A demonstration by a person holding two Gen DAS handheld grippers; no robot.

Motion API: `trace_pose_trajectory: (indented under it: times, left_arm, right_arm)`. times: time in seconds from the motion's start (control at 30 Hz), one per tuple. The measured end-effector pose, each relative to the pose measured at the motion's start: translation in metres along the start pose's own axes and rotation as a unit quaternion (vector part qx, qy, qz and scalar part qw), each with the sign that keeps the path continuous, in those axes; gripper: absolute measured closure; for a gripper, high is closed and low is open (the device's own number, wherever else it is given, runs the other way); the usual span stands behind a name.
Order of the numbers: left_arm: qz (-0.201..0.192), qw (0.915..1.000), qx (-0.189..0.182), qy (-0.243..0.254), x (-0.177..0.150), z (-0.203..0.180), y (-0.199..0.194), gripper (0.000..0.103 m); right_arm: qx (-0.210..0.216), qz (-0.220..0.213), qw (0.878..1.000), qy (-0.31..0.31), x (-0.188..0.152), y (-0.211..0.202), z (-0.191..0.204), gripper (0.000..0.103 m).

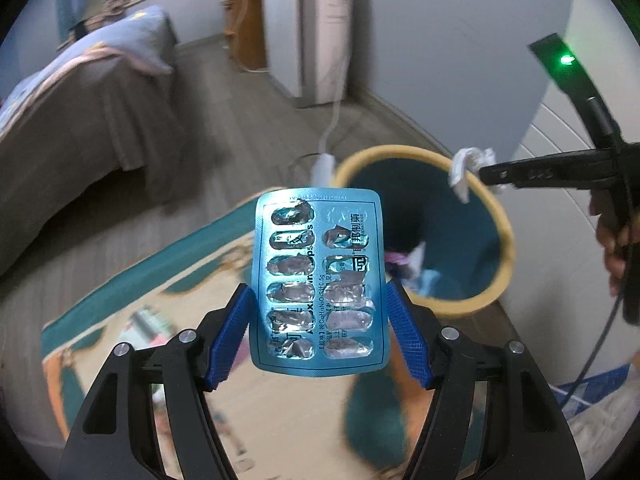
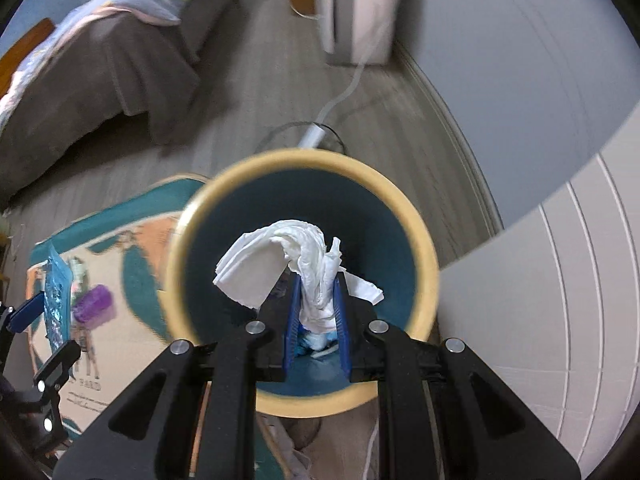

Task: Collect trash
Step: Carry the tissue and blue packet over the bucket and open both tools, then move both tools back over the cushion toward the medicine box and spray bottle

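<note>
My left gripper (image 1: 318,300) is shut on an empty blue blister pack (image 1: 318,280), held upright above the rug, left of the bin. The teal bin with a yellow rim (image 1: 502,216) stands on the floor with some trash inside. My right gripper (image 2: 316,284) is shut on a crumpled white tissue (image 2: 292,264) and hangs right over the bin's mouth (image 2: 424,248). In the left wrist view the right gripper (image 1: 486,172) holds the tissue (image 1: 464,168) at the bin's far right rim. The left gripper with the blister pack (image 2: 56,296) shows at the left of the right wrist view.
A patterned rug (image 2: 132,248) lies left of the bin, with a purple object (image 2: 94,304) on it. A bed (image 1: 80,112) stands at the left. A white appliance (image 1: 308,32) with a hose stands by the far wall. A white panel (image 2: 560,300) is at the right.
</note>
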State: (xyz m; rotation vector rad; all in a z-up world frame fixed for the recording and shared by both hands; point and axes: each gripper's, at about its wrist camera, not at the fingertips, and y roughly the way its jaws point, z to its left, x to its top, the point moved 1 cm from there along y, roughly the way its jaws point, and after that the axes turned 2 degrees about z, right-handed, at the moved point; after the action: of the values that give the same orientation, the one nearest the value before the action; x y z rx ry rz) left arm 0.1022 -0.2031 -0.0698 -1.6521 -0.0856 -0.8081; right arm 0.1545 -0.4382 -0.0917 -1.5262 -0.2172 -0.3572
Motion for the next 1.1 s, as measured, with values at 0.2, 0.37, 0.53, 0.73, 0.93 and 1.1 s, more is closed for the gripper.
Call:
trace_pose_trajectory:
  times: [0.2, 0.37, 0.53, 0.73, 0.93, 1.1]
  left_arm:
    - [0.017, 0.9983, -0.010, 0.055, 0.022, -0.042, 0.033, 0.034]
    - [0.001, 0.9972, -0.001, 0.075, 0.034, -0.054, 0.039, 0.017]
    - [0.002, 0.9979, -0.003, 0.065, 0.030, -0.043, 0.033, 0.013]
    - [0.006, 0.9992, 0.012, 0.037, 0.018, -0.012, 0.016, 0.009]
    - [0.012, 0.9983, 0.056, 0.009, -0.010, 0.048, -0.012, 0.008]
    - [0.020, 0.9952, 0.091, -0.033, -0.037, 0.105, -0.037, 0.008]
  right_arm:
    - [0.002, 0.010, 0.999, 0.042, -0.001, 0.015, -0.015, 0.085]
    - [0.001, -0.001, 0.999, 0.050, 0.003, 0.010, -0.015, 0.061]
    - [0.000, -0.002, 0.999, 0.043, 0.005, 0.011, -0.010, 0.043]
    - [0.006, -0.012, 1.000, 0.017, 0.007, 0.003, 0.011, 0.015]
    - [0.021, -0.040, 0.999, -0.027, 0.011, -0.012, 0.051, 0.006]
    - [0.028, -0.040, 0.997, -0.067, 0.009, -0.012, 0.084, 0.006]
